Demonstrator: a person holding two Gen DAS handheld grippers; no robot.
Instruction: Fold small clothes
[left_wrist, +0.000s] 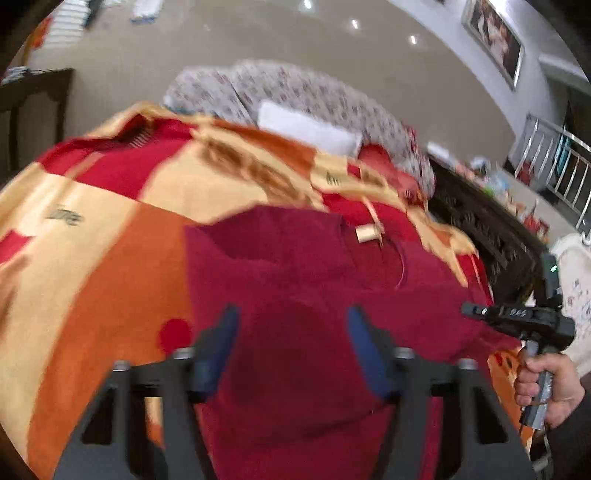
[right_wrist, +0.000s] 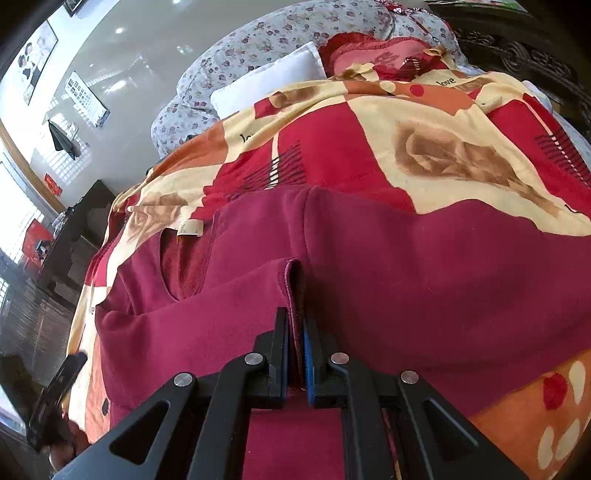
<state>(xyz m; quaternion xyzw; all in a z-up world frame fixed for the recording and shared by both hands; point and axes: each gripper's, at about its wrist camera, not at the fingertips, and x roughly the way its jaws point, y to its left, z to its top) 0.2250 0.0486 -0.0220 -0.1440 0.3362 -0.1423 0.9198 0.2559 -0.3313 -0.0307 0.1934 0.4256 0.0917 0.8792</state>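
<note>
Now, right gripper (right_wrist: 295, 325): my jaws pinch the maroon garment (right_wrist: 406, 266) hem.
Left gripper (left_wrist: 291, 328): wide apart, holding nothing.
Fold: I carry the hem over level, keeping edges aligned.

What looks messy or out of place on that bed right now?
Nothing is damaged or spilled. The red garment lies rumpled on the blanket, one edge pinched up by the right gripper. The left gripper hangs open above it.
</note>
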